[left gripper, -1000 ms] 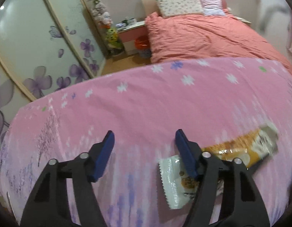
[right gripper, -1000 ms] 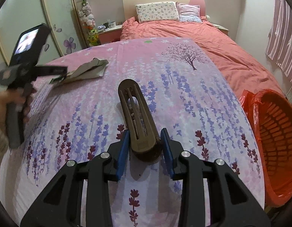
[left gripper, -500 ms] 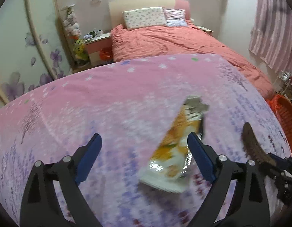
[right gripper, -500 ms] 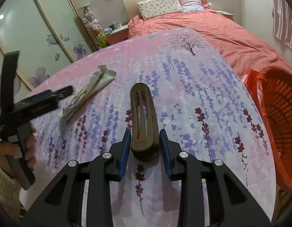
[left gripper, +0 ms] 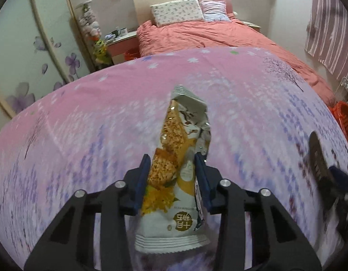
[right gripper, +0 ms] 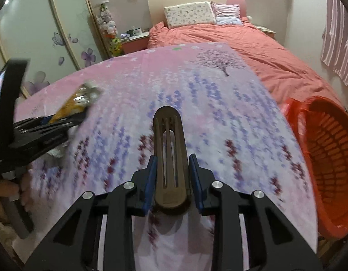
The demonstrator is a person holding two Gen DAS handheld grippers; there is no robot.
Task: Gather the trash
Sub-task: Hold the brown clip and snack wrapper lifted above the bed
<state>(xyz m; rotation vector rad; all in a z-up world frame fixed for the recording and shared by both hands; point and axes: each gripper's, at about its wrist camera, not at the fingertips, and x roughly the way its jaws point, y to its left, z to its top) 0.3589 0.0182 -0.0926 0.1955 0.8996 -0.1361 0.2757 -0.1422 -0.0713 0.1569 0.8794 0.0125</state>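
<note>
Wrapper (left gripper: 174,171) pinched in my left gripper (left gripper: 172,178), jaws just closed on it. Right gripper (right gripper: 172,178) clamps brown comb (right gripper: 170,158). Thin foil, might slip out before orange basket (right gripper: 327,164) beyond table edge.

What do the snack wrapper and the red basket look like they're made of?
The snack wrapper looks like thin printed plastic film with a foil-like lining: it is crinkled, shiny, and silvery at the torn top. The red basket looks like moulded plastic with a fairly glossy finish and a slotted lattice wall.
</note>
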